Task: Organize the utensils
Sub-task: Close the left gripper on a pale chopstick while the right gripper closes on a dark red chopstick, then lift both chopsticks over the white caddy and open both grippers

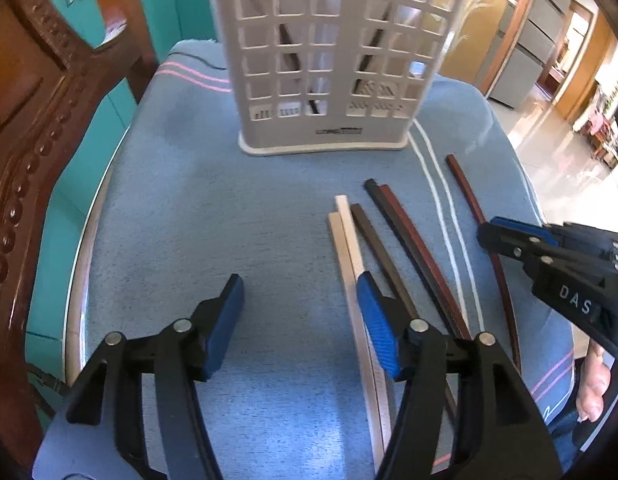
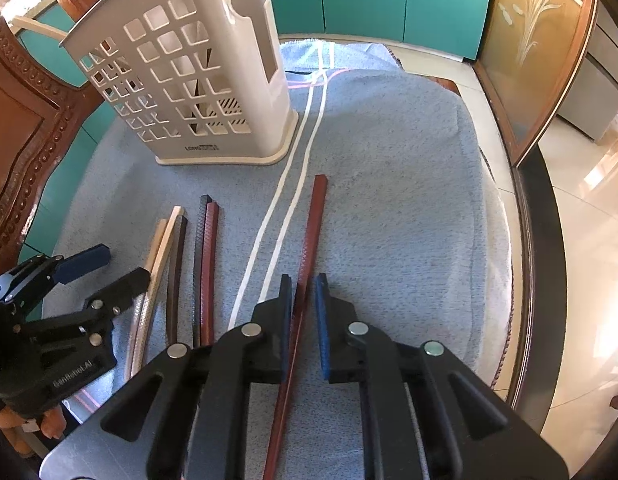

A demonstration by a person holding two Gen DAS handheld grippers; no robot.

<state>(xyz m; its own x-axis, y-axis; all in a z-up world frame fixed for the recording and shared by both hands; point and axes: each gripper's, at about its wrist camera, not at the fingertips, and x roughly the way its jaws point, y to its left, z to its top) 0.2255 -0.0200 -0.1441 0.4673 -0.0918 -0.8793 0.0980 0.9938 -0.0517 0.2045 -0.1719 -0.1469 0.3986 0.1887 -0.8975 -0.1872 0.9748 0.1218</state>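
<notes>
A white perforated utensil holder [image 1: 329, 56] stands at the far side of the blue cloth; it also shows in the right wrist view [image 2: 189, 80], with dark chopsticks inside. Several chopsticks lie on the cloth: two white [image 1: 349, 236], a dark brown [image 1: 379, 248], a black and red-brown pair [image 1: 409, 240]. A lone red-brown chopstick [image 2: 311, 236] lies apart to the right. My right gripper [image 2: 303, 316] is open with its jaws around this chopstick, not closed on it. My left gripper [image 1: 301, 320] is open and empty, its right finger [image 1: 375, 320] over the white chopsticks.
The blue cloth [image 2: 409, 200] with white stripes covers a round table. A carved wooden chair back [image 1: 33, 140] stands at the left. Teal cabinets [image 2: 389, 0] are behind. The table edge [image 2: 525, 280] curves along the right, with tiled floor beyond.
</notes>
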